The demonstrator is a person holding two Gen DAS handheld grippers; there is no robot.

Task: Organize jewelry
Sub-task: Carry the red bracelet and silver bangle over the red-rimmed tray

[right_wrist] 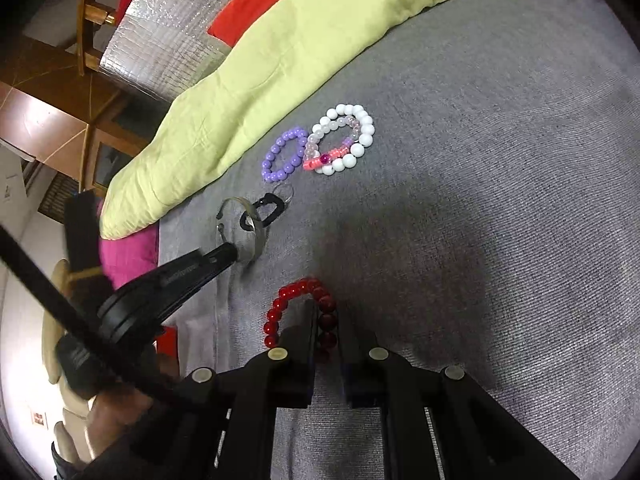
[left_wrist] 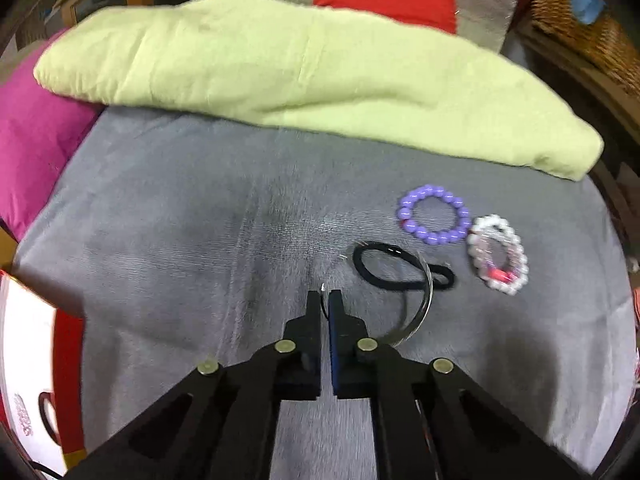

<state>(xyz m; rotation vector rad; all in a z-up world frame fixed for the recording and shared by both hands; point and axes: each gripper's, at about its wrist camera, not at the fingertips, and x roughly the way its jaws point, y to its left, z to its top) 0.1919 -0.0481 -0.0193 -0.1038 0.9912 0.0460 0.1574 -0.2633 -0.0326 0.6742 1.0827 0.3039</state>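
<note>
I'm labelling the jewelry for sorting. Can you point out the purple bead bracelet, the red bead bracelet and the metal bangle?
purple bead bracelet (left_wrist: pixel 458 203): left wrist view, beads on its upper right.
red bead bracelet (right_wrist: pixel 275 312): right wrist view, beads on its left side.
metal bangle (left_wrist: pixel 427 304): left wrist view, right side of the band.

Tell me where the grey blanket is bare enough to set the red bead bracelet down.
Bare grey blanket lies right of the white bead bracelet; more lies between the pink cushion and the left gripper. Crowded: purple bead bracelet, black hair tie, thin silver bangle together under the green pillow.
</note>
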